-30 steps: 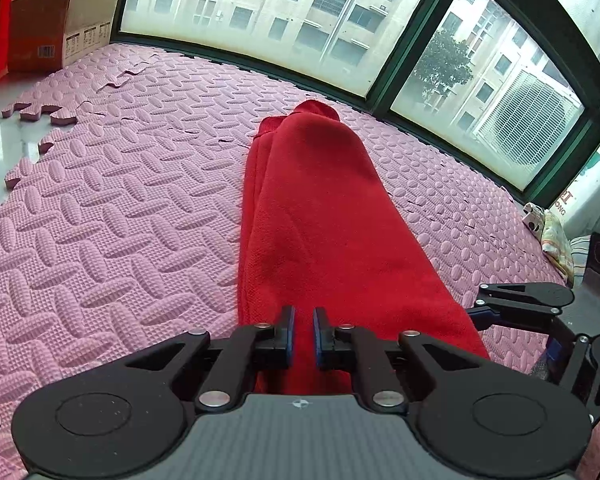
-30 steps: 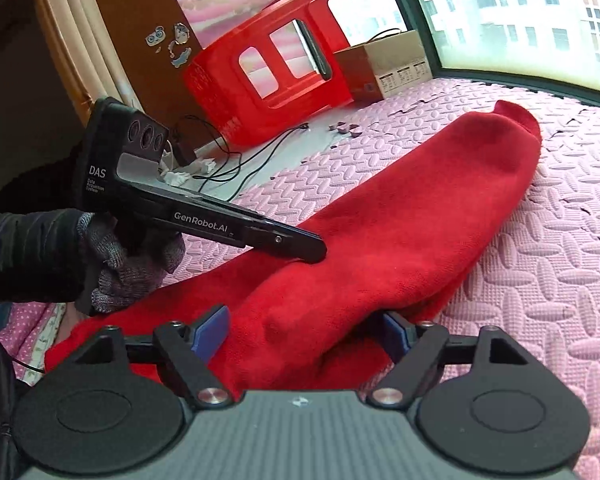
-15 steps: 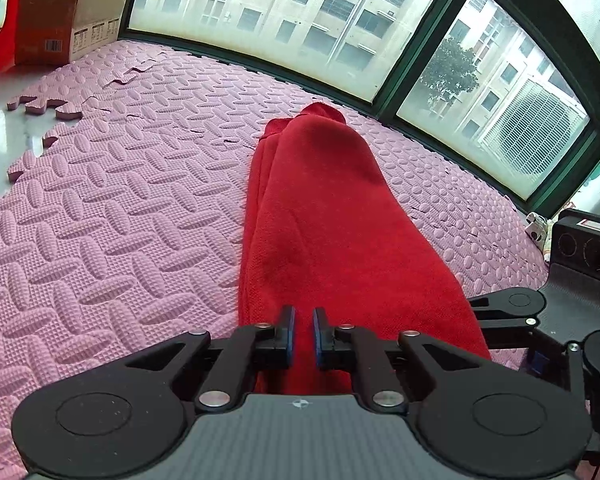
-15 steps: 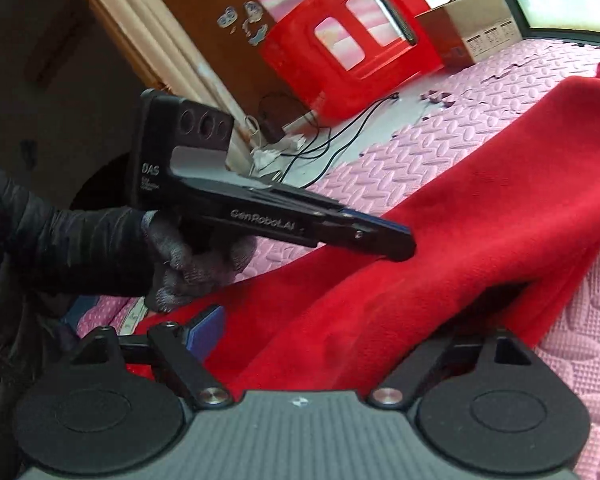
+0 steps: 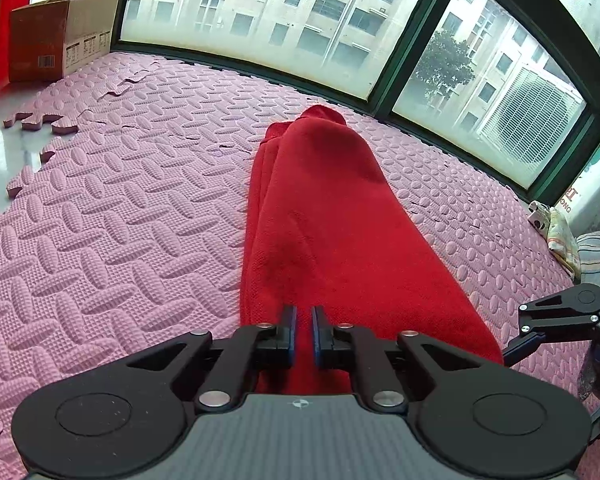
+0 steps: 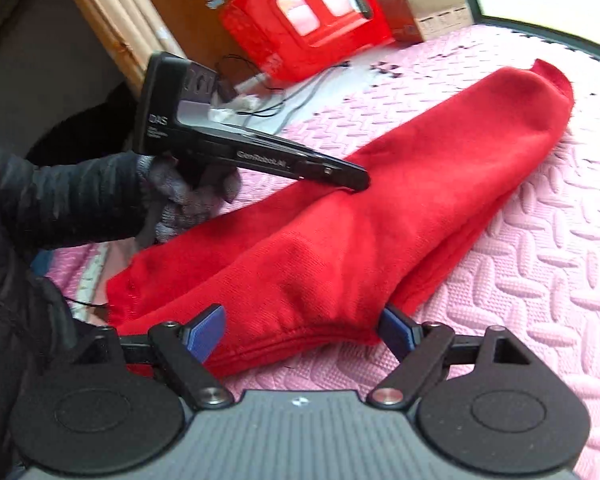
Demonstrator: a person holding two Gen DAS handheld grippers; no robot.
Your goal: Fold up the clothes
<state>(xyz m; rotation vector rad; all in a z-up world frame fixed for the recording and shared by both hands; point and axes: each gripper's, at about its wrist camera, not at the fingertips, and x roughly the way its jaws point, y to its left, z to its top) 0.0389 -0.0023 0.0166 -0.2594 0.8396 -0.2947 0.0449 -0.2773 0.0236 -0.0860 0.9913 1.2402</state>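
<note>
1. A red garment (image 5: 324,240) lay in a long narrow strip on the pink foam floor mat (image 5: 120,208), stretching ahead of both jaws.
2. The left gripper (image 5: 303,330) pinched its near end between nearly closed jaws, seemingly to lift a fold.
3. The right gripper (image 6: 300,330) sat low with jaws spread wide, straddling the thick near edge.
4. A gloved hand (image 6: 184,200) angled the left gripper downward.

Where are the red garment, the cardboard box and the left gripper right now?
red garment (image 5: 340,232): left wrist view, mid-length of the folded cloth.
cardboard box (image 5: 60,36): left wrist view, its front face.
left gripper (image 5: 303,320): left wrist view, between fingertips.
</note>
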